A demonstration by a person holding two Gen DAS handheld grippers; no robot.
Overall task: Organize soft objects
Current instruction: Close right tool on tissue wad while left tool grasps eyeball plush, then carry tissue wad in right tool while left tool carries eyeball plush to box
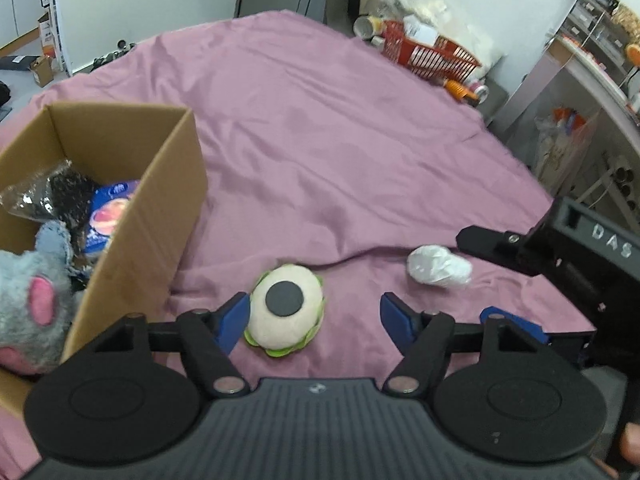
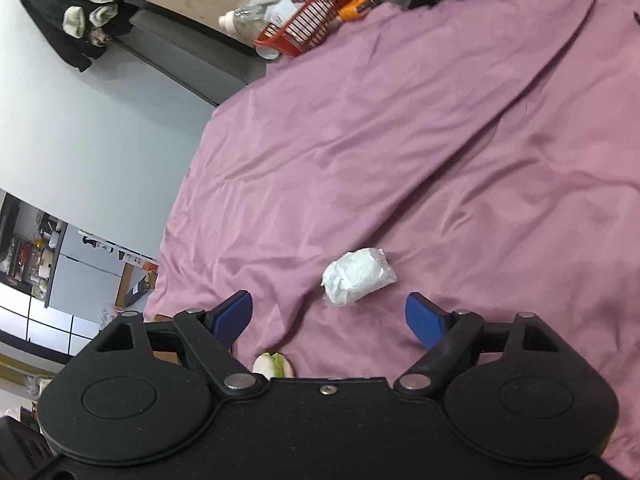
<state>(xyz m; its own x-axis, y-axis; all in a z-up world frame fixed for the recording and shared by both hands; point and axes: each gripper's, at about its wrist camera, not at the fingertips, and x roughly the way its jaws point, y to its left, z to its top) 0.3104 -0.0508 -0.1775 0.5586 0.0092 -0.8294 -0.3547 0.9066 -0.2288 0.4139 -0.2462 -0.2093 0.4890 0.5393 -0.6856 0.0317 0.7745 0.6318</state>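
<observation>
Left gripper [image 1: 314, 314] stands wide, straddling the burger plush [image 1: 285, 311] on the pink sheet [image 1: 340, 140]; right gripper [image 2: 330, 318], equally wide, empty, faces the white bundle [image 2: 358, 277]. Cardboard box [image 1: 160, 208] contents cut off.

"DAS" in white, on black right gripper [image 1: 468, 288]

We see a wrinkled pink sheet [image 1: 320, 128] spread over the bed. At its far edge a red wire basket [image 1: 430, 54] lies tipped among plastic bottles [image 2: 240, 20] and white bags. Beside the bed stands a grey shelf unit [image 1: 580, 76] with clutter on it. In the right wrist view, dark clothing [image 2: 60, 12] hangs against the pale wall.
</observation>
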